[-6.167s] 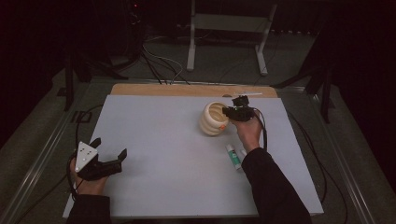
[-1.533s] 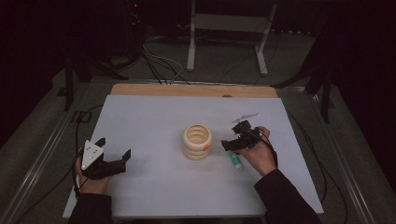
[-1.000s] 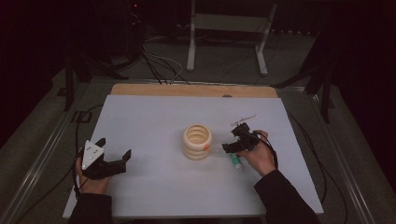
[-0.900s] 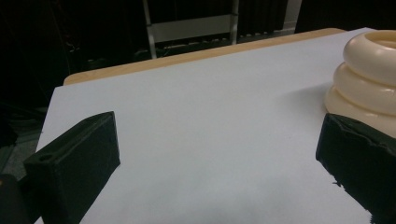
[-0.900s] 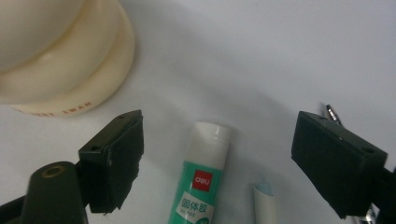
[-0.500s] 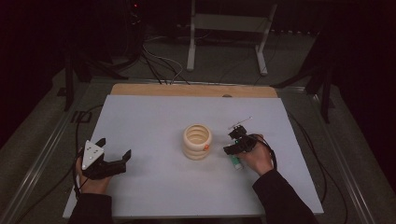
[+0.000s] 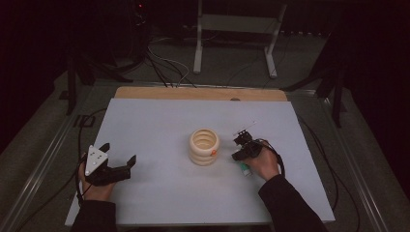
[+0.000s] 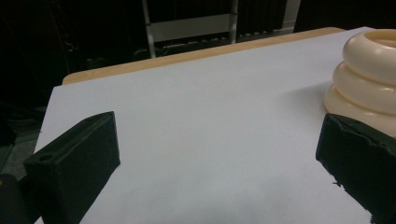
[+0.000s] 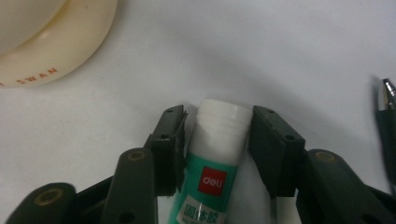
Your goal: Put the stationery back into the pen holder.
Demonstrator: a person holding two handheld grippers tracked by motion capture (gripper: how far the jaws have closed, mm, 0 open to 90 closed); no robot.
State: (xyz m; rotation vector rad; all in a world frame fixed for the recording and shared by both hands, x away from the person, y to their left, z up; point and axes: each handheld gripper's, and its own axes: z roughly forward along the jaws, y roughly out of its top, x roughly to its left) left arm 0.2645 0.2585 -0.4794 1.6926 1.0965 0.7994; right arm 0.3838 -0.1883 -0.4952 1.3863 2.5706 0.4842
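right gripper [image 9: 218, 140] sits low on the counter [image 7: 159, 121], right of centre, jaws either side of a glue stick [image 9: 215, 154]. the jaws have just been closing with the stick between them. in the right gripper view both pads sit right at the sides of the tube near its white cap; cannot tell for sure that they press yet, a thin gap may remain on the right side. the stick lies flat on the white sheet, cap pointing away from the hand, teal label with a red logo facing up. in the high view the glue stick [image 7: 245, 168] pokes out just under the right gripper [image 7: 241, 150], near the person's hand.

a cream ribbed cup [image 7: 204, 146] stands upright mid-counter, just left of the right gripper, not touching it. its base edge shows top left in the right gripper view with red lettering. a pen [image 9: 386, 116] lies at the right edge of that view, apart from the jaws.

left gripper [image 7: 116, 166] rests at the counter's near-left, well apart from the cup, jaws wide open with nothing between them; bare white sheet shows between its pads in the left gripper view, cup [image 8: 369, 79] at far right.
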